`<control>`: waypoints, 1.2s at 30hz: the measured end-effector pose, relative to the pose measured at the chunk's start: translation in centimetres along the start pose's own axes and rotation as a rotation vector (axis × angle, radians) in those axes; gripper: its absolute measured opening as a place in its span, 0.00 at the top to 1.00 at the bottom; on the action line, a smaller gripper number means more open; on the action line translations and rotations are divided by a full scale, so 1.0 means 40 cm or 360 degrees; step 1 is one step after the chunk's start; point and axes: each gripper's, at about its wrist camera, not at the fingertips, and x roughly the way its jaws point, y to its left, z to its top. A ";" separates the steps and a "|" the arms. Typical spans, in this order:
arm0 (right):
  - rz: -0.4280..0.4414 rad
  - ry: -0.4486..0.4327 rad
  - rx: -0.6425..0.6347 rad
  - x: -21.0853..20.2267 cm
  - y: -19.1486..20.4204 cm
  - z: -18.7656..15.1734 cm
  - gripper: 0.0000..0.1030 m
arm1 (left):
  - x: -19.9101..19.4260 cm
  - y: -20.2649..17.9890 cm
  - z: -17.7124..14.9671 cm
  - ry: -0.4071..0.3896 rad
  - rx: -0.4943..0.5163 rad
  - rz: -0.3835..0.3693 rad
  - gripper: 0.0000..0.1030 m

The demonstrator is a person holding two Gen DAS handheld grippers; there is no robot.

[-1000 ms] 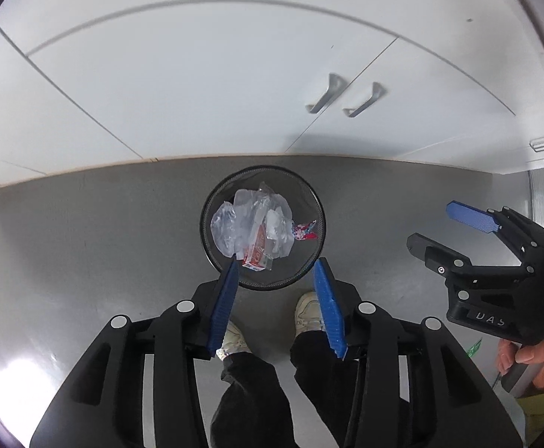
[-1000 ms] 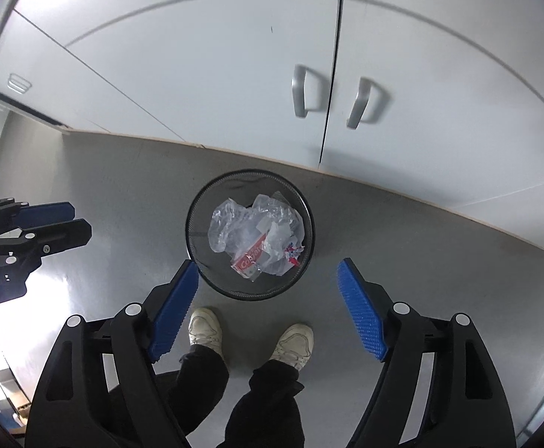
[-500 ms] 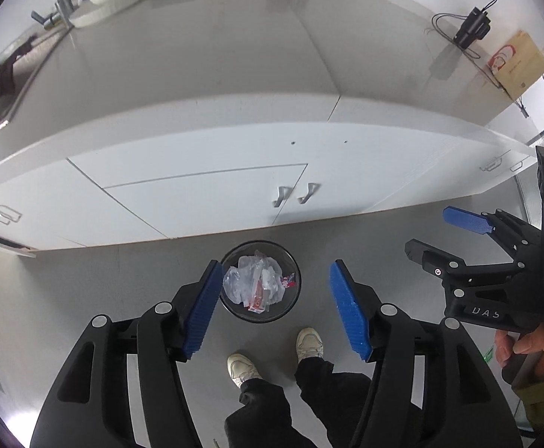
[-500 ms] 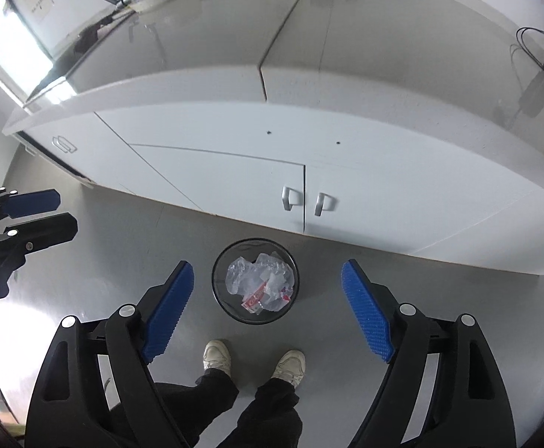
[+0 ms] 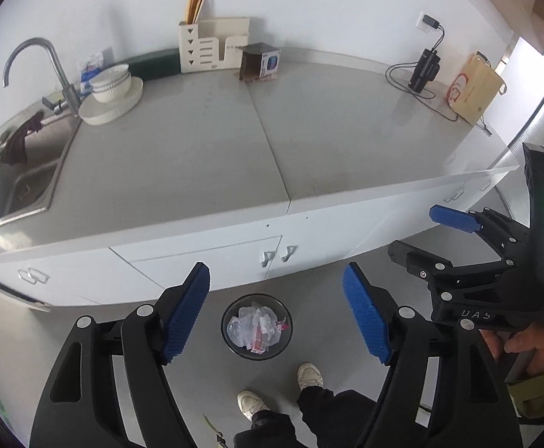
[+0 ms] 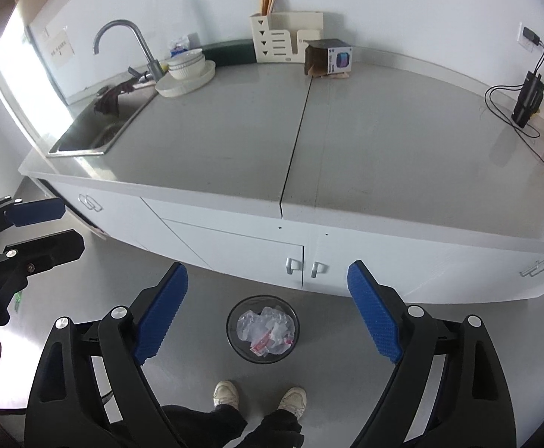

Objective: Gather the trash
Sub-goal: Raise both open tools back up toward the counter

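Scanning left to right: steel sink (image 5: 14, 183) with a dark rag (image 5: 16, 143) draped on its edge, curved faucet (image 5: 44, 71), stacked white bowls (image 5: 111, 82) on a plate, cream organizer (image 5: 212, 48), small open cardboard box (image 5: 260, 61) near the wall, black charger (image 5: 425, 71) with cable, paper bag (image 5: 475, 87) far right. My left gripper (image 5: 275, 317) hangs spread wide, gripping nothing; right gripper (image 6: 268, 313) is likewise released and empty. Both sit high over the grey floor, in front of the white cabinets. Trash (image 6: 268, 332) lies in the round black mesh bin (image 6: 234, 343) on the floor, just ahead of the shoes: crumpled clear plastic plus a red-printed wrapper. I judge it very light, soft, crinkly and slippery, so I'd pinch a bunched fold, not a flat sheet. Countertop (image 5: 197, 156) looks smooth, matte grey, seamed down the middle. The box, if it counts as trash, seems stiff but light; I'd take it across its side walls.
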 end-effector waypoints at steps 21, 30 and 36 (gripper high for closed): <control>-0.0140 -0.0199 0.0090 -0.104 -0.008 0.096 0.11 | -0.106 0.066 0.092 -0.0187 0.0060 -0.0032 0.21; -0.0125 -0.0152 0.0089 -0.002 -0.074 0.173 0.11 | -0.007 0.099 0.216 -0.0175 0.0005 -0.0012 0.21; -0.0057 -0.0149 0.0084 0.136 -0.202 0.310 0.11 | 0.126 0.096 0.377 -0.0164 -0.0037 0.0069 0.21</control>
